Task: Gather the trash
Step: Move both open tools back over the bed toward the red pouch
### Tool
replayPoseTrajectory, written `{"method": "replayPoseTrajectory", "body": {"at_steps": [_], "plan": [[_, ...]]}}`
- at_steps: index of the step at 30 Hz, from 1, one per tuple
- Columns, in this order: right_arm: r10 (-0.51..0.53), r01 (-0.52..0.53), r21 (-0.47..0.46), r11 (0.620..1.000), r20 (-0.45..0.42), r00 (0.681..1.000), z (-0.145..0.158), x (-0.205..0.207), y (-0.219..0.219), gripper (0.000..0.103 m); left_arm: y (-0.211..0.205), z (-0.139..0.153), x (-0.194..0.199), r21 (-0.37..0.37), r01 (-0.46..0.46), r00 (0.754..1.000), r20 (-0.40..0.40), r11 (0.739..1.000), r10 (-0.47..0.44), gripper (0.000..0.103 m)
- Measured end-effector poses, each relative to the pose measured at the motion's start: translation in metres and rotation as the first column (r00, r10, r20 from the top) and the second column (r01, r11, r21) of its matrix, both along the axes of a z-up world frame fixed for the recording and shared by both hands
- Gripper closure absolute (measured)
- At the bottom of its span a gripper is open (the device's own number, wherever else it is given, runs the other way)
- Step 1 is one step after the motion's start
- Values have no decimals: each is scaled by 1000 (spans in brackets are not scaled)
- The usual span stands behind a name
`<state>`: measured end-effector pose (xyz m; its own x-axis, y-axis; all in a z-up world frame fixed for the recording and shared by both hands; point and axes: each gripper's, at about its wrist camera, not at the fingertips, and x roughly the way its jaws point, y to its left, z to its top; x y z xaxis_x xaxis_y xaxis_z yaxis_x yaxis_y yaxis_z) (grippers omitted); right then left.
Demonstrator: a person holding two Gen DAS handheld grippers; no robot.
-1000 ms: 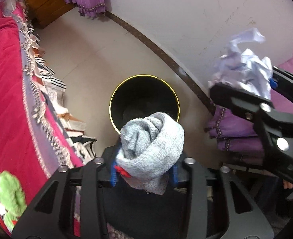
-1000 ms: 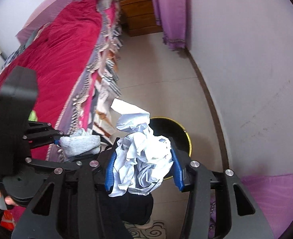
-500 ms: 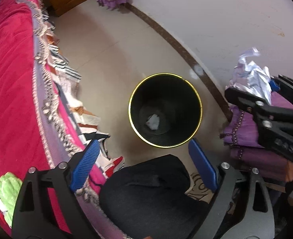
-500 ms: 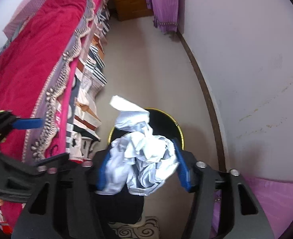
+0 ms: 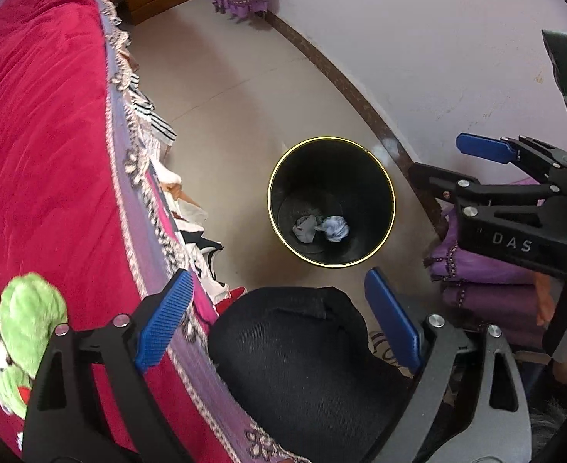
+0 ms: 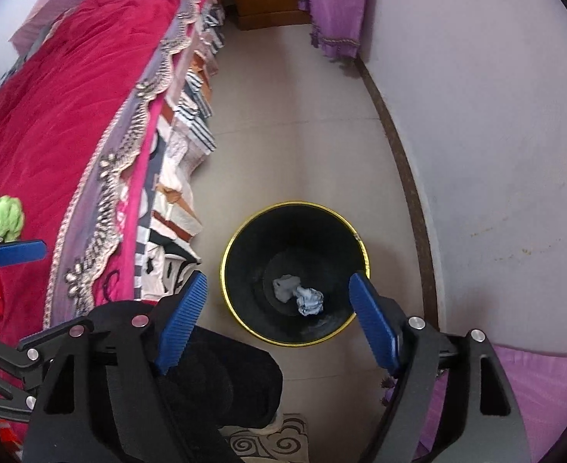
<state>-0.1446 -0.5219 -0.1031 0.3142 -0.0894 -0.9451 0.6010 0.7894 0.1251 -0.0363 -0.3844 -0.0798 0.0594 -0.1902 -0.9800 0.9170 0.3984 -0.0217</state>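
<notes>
Left gripper [image 5: 279, 324]: I see its blue pads spread wide with nothing between them; it hangs above the floor, near the bin.
Right gripper [image 6: 279, 322]: I see its fingers spread wide and holding nothing, positioned over the near rim of the bin; in the left wrist view it shows at the right edge [image 5: 453, 162].
Bin [image 6: 245, 262]: black, round, with a yellow rim, upright on the tiled floor between the bed and the wall; also in the left wrist view [image 5: 376, 208].
Grey sock [image 5: 305, 228]: lying on the bin's bottom, left of the paper and touching it; also in the right wrist view [image 6: 285, 287].
Crumpled paper [image 5: 335, 227]: a pale ball on the bin's bottom; also in the right wrist view [image 6: 310, 300].
Bed [image 6: 71, 88]: red cover with a fringed purple edge, left of the bin.
Green plush toy [image 5: 29, 316]: lying on the red cover, well apart from the bin.
</notes>
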Motion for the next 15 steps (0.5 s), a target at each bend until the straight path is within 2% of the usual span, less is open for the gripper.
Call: {"method": "replayPoseTrajectory", "body": {"at_steps": [12, 15], "plan": [[134, -133, -14, 991, 39, 990, 23, 30, 50, 28, 49, 26, 9, -42, -97, 994, 46, 994, 98, 14], [172, -171, -17, 985, 48, 984, 28, 37, 63, 28, 65, 32, 14, -60, -135, 989, 58, 989, 139, 11]]}}
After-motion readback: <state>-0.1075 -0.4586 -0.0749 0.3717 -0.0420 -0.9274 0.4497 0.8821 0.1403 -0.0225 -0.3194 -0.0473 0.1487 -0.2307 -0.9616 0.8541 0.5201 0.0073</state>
